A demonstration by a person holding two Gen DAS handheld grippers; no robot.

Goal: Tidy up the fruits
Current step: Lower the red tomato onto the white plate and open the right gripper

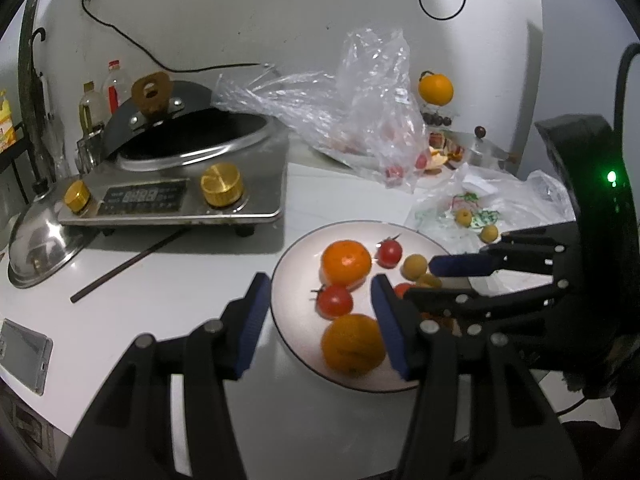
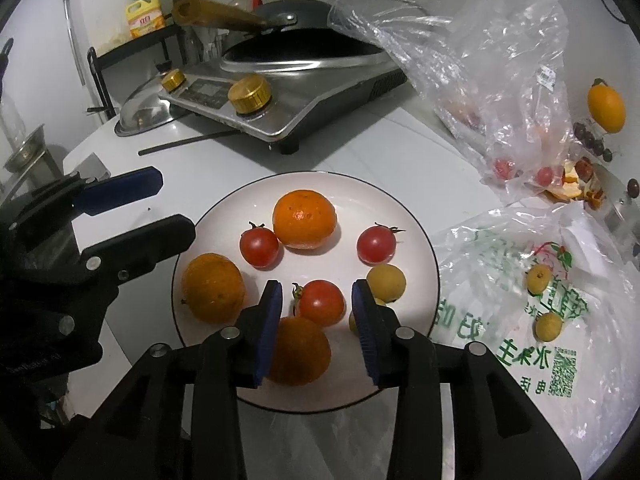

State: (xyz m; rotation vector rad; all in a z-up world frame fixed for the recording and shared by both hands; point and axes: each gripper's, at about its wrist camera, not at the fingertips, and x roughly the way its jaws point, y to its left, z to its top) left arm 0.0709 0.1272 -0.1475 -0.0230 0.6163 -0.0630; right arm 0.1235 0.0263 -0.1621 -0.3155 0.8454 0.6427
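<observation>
**Operator:** I'll work from the big things down. The white counter (image 2: pixel 360 140) carries the induction cooker (image 2: pixel 280 92) at the back, with crumpled clear bags to my right. In the middle sits the white plate (image 2: pixel 416 216), and nearly all the fruit is on it: three oranges, three cherry tomatoes and some small yellow fruits.

**Observer:** Which tong is closer to the work?

**Operator:** The right gripper (image 2: pixel 318 330), clearly. It hangs over the near edge of the plate with its pads apart, at a medium spread, holding nothing. In the right wrist view, the near cherry tomato (image 2: pixel 321 302) lies straight ahead, framed between the two blue pads. I can't tell from here how far above it I am. The near orange (image 2: pixel 298 350) sits just under and behind the left pad, touching or almost touching that tomato.

**Observer:** And the left?

**Operator:** The left gripper (image 1: pixel 316 320) is also spread wide and empty. It straddles the plate's left rim, with one pad over the counter and one over the plate, so it's off to the side of the fruit.

**Observer:** Does the tomato have a long axis to line up with?

**Operator:** It's nearly round, with its stem pointing to my left, so closing angle shouldn't matter much. What remains off the plate is two small yellow fruits (image 2: pixel 538 278) on the printed bag (image 2: pixel 500 320), well to my right. I judge those are also the right gripper's reach.
</observation>
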